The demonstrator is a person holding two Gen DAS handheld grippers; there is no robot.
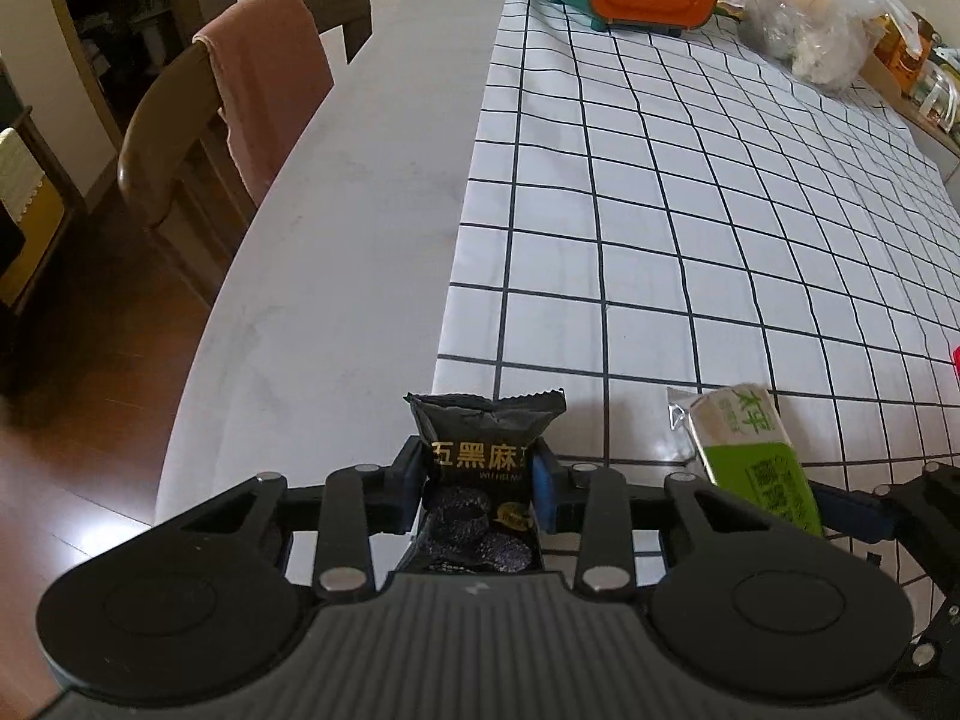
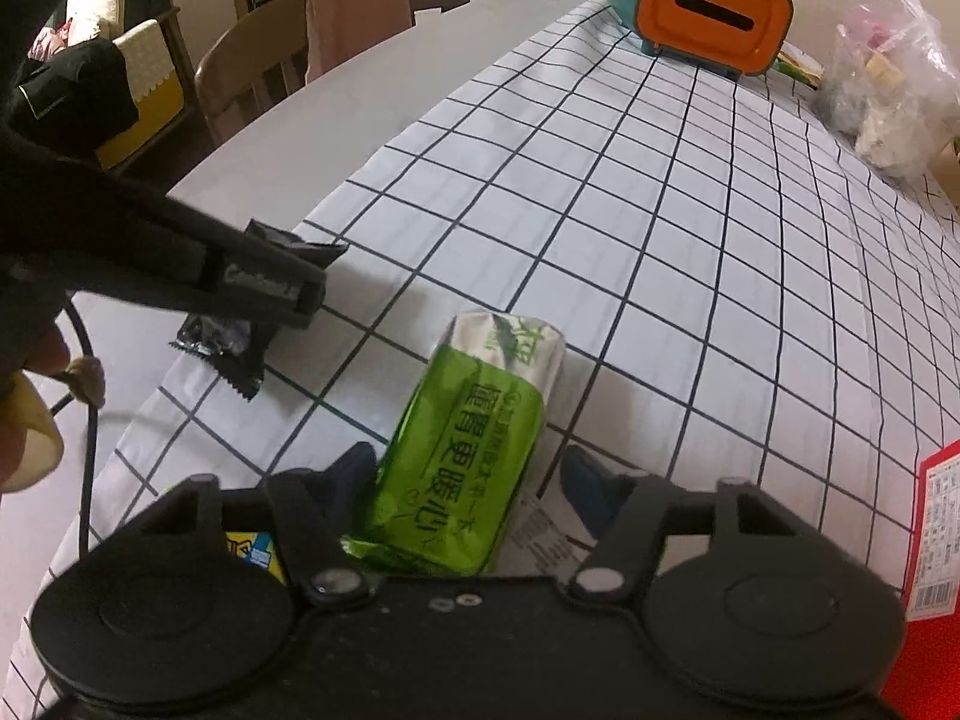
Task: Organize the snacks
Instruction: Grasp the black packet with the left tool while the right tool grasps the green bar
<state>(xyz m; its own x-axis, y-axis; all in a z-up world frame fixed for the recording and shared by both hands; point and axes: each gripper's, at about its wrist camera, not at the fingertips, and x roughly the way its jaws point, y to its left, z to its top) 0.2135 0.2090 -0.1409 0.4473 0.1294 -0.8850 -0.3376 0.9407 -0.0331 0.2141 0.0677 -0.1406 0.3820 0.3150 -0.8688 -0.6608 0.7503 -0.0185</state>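
**A:** We've got a snack in each gripper, so our job now is to carry both level and low over the grid tablecloth [image 2: 690, 228] and not squeeze harder than we need. These are soft wrappers; too much pinch would likely crush whatever's inside.

**B:** Agreed. Nearest first: in the left wrist view our left gripper [image 1: 480, 483] has its blue pads drawn in close on the black sesame snack packet [image 1: 483, 450], pressing both sides of it. The packet stands upright between the fingers, crimped top edge pointing away from us, over the near edge of the cloth where the bare grey table [image 1: 336, 228] begins on the left.

**A:** And the right gripper [image 2: 474, 480]?

**B:** Wider apart. The green cracker pack [image 2: 468, 444] lies lengthways between the fingers, silver end pointing far. The left finger touches its side; on the right we can see a gap, so we can't say it's truly clamped. We'd judge it loosely cradled at best, and we can't tell whether the pack is lifted or resting on the cloth.

**A:** Then we should close that side gently before moving.

**B:** Yes. A red package [image 2: 936, 540] sits at the near right edge. Farther off stand the orange-and-teal tissue box [image 2: 708, 12] and the clear plastic bag [image 2: 894, 96] at the far right, well apart from us. No obvious container for the snacks shows.
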